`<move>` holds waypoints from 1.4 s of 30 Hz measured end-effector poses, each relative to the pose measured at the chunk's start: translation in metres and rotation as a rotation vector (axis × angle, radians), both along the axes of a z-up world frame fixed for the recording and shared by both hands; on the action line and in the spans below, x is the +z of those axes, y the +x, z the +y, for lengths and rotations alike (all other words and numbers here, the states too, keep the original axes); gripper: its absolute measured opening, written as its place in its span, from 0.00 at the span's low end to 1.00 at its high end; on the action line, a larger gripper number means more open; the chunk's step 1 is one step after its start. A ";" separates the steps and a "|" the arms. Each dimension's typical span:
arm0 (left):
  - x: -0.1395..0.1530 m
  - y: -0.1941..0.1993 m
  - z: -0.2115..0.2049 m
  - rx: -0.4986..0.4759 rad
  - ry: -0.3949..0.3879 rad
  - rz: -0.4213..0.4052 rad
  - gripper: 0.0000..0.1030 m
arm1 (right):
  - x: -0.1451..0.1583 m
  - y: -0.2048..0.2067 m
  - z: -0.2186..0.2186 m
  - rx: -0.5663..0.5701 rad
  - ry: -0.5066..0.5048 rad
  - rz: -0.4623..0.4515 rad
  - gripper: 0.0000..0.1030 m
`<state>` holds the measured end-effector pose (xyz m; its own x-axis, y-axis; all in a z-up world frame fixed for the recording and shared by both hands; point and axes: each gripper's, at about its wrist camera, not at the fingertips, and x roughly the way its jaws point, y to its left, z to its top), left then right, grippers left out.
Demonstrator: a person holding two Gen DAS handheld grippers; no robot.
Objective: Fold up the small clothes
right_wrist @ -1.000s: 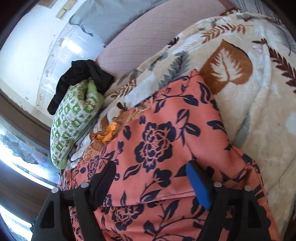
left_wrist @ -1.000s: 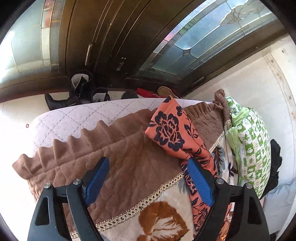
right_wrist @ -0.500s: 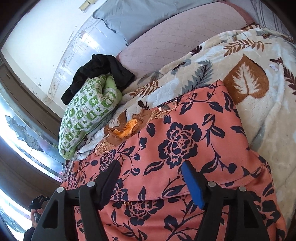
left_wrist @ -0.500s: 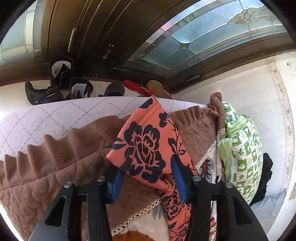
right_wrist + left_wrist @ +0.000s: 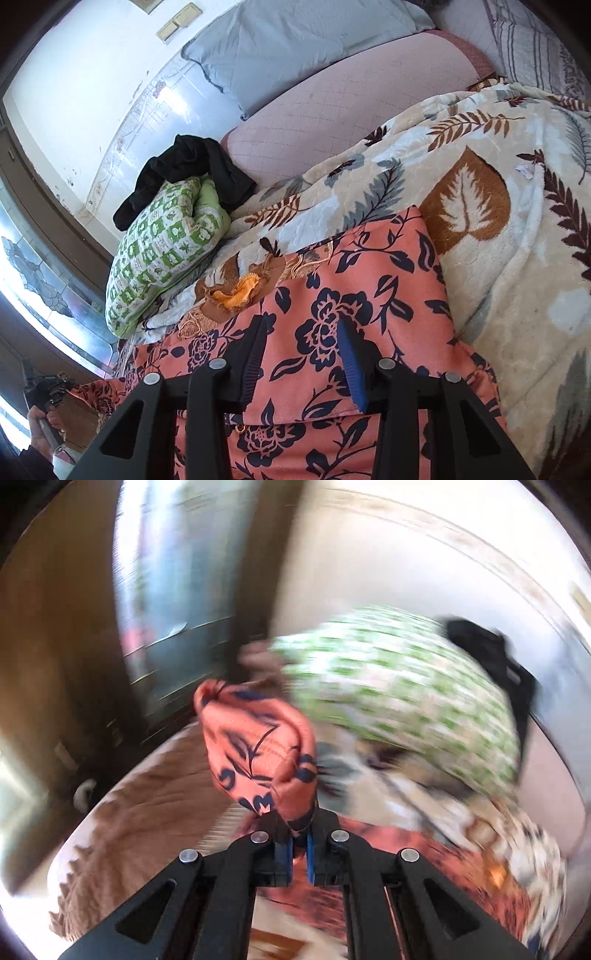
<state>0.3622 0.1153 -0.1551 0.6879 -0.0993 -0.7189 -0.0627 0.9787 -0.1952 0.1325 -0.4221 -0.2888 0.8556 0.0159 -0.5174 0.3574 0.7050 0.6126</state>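
Left tongs point(image 5: 300, 840) fully closed on a bunched corner of the orange floral garment point(image 5: 332, 295); the pinched end stands up above the bed, toward its window-side foot edge. Left view is heavily blurred, so exact pinch depth is unclear.

Right tongs point(image 5: 301, 363) are closing, jaws still apart either side of the cloth; pads not yet pressing as far as I can tell. They sit over a fold edge at the near end of the garment.

Garment lies on the leaf-print blanket point(image 5: 517, 229), mid-bed, with the green patterned pillow point(image 5: 162, 243) and the black cloth point(image 5: 192, 166) beyond it toward the wall-side edge. Long axis looks to run from the near edge under the right tongs across toward the window side; the lifted end points that way.

My read for the fold:
- finish the right pinch before pulling
- keep the fabric taut between both grips
- carry the left corner over low and lay it square on the right-hand end
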 end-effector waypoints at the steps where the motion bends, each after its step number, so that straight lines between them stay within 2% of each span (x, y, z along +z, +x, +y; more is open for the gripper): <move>1: 0.012 -0.008 -0.037 -0.086 0.025 -0.015 0.05 | 0.003 -0.003 -0.004 -0.011 0.007 -0.009 0.41; 3: 0.031 -0.031 -0.109 -0.263 0.057 -0.034 0.05 | 0.008 -0.010 -0.014 -0.033 0.030 -0.029 0.41; 6: 0.046 -0.080 -0.224 -0.589 0.123 -0.022 0.06 | 0.015 -0.018 -0.029 -0.065 0.048 -0.054 0.41; 7: 0.047 -0.099 -0.260 -0.719 0.150 -0.010 0.16 | 0.016 -0.020 -0.034 -0.076 0.060 -0.056 0.41; 8: 0.048 -0.114 -0.286 -0.819 0.183 -0.006 0.38 | 0.016 -0.022 -0.040 -0.083 0.080 -0.058 0.44; 9: 0.048 -0.132 -0.309 -0.886 0.241 -0.034 0.52 | 0.014 -0.025 -0.047 -0.085 0.115 -0.064 0.58; 10: 0.049 -0.145 -0.321 -0.898 0.292 -0.091 0.75 | 0.011 -0.028 -0.053 -0.087 0.158 -0.083 0.66; 11: 0.051 -0.154 -0.326 -0.893 0.328 -0.158 0.79 | 0.008 -0.031 -0.059 -0.093 0.202 -0.104 0.76; 12: 0.053 -0.162 -0.326 -0.882 0.345 -0.223 0.79 | 0.006 -0.032 -0.064 -0.096 0.232 -0.110 0.77; 13: 0.054 -0.162 -0.321 -0.864 0.330 -0.244 0.79 | 0.005 -0.032 -0.067 -0.098 0.247 -0.102 0.77; 16: 0.048 -0.140 -0.295 -0.714 0.253 -0.234 0.79 | 0.001 -0.028 -0.069 -0.092 0.244 -0.076 0.77; 18: 0.028 -0.123 -0.266 -0.537 0.237 -0.217 0.79 | -0.003 -0.017 -0.063 -0.031 0.256 -0.043 0.76; 22: -0.033 -0.095 -0.204 -0.251 0.181 -0.109 0.79 | -0.014 0.012 -0.039 0.143 0.305 -0.005 0.67; 24: -0.064 -0.086 -0.179 -0.145 0.143 -0.051 0.79 | -0.020 0.023 -0.022 0.193 0.298 0.016 0.65; 25: -0.077 -0.080 -0.171 -0.097 0.149 -0.017 0.79 | -0.023 0.029 -0.013 0.211 0.285 0.032 0.65; 27: -0.097 -0.065 -0.159 -0.041 0.171 0.058 0.79 | -0.033 0.040 0.002 0.239 0.264 0.070 0.65; 30: -0.111 -0.055 -0.144 0.041 0.197 0.090 0.79 | -0.050 0.053 0.015 0.233 0.244 0.125 0.65; 34: -0.122 -0.053 -0.129 0.076 0.170 0.138 0.79 | -0.056 0.065 0.028 0.234 0.196 0.087 0.64; 35: -0.123 -0.053 -0.129 0.079 0.175 0.136 0.79 | -0.056 0.072 0.032 0.257 0.180 0.093 0.51; 36: -0.123 -0.053 -0.129 0.080 0.187 0.131 0.79 | -0.057 0.076 0.037 0.270 0.162 0.113 0.31; 38: -0.122 -0.051 -0.129 0.085 0.212 0.120 0.79 | -0.057 0.078 0.043 0.256 0.108 0.140 0.15; 39: -0.120 -0.048 -0.129 0.088 0.223 0.115 0.79 | -0.053 0.076 0.044 0.254 0.093 0.139 0.11; 42: -0.113 -0.044 -0.123 0.113 0.202 0.100 0.79 | -0.018 0.062 0.042 0.222 0.010 0.078 0.08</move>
<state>0.3181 -0.0074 -0.2683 0.6114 0.1266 -0.7812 -0.1830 0.9830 0.0161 0.1941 -0.3800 -0.3068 0.7882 0.2047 -0.5804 0.2402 0.7659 0.5964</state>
